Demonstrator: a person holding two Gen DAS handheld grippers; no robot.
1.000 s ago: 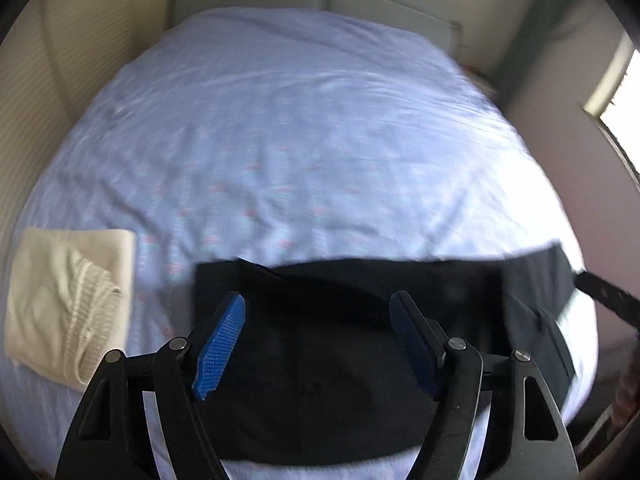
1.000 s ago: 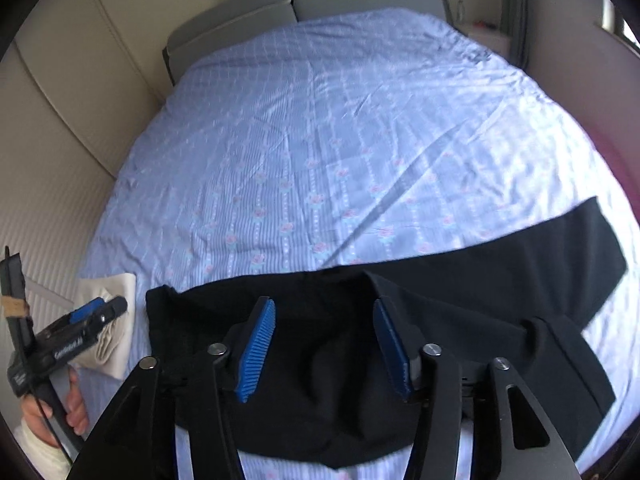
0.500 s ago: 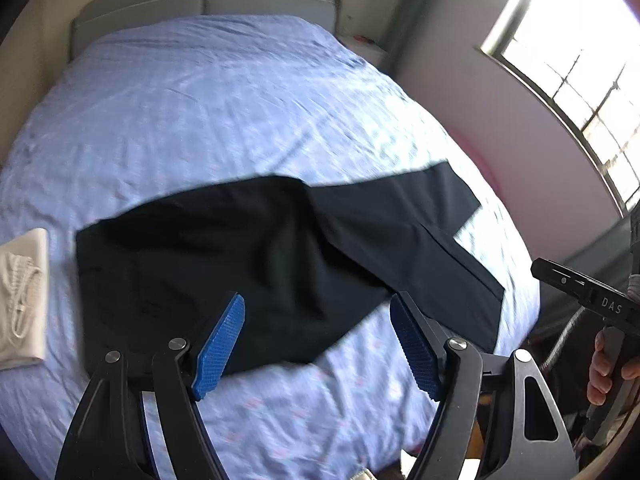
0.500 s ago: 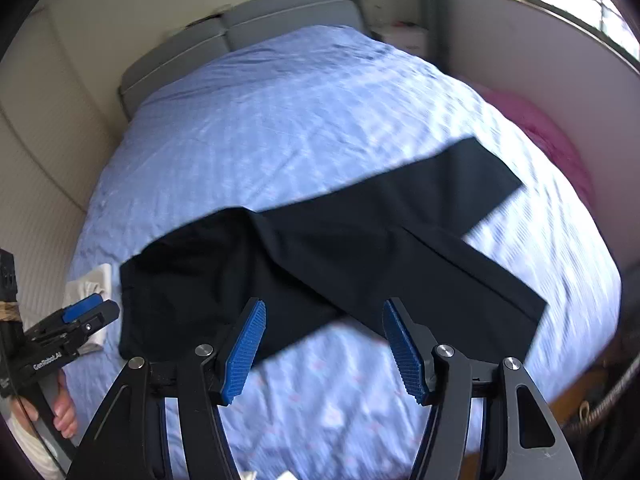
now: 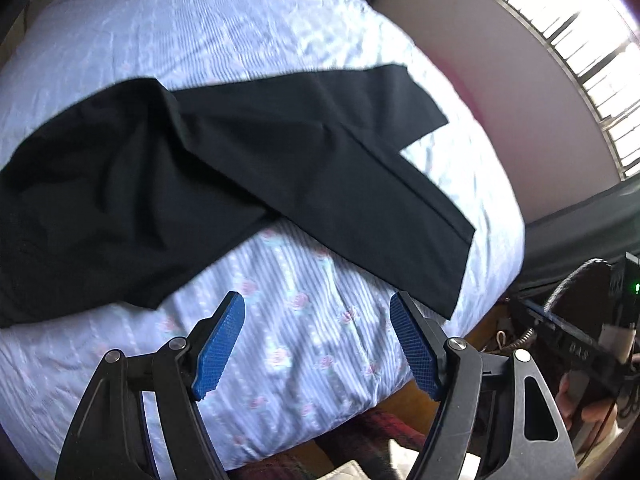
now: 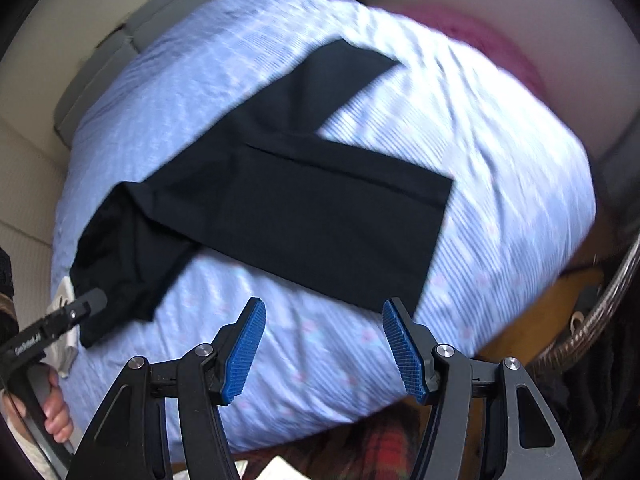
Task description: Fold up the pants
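Black pants lie flat on the blue floral bedsheet, waist to the left and the two legs spread apart to the right. They also show in the right wrist view. My left gripper is open and empty, above the sheet near the bed's front edge, short of the near leg's cuff. My right gripper is open and empty, just short of the near leg's hem. The left gripper's body also shows at the left of the right wrist view.
A folded cream garment lies at the bed's left edge, mostly hidden. A grey headboard is at the far end. A window and wall stand to the right. A wicker chair and red plaid cloth are below the bed edge.
Both grippers have swung right and pulled back toward the bed's front right corner, from over the waist to the leg cuffs. Both stay open. The pants have not moved.
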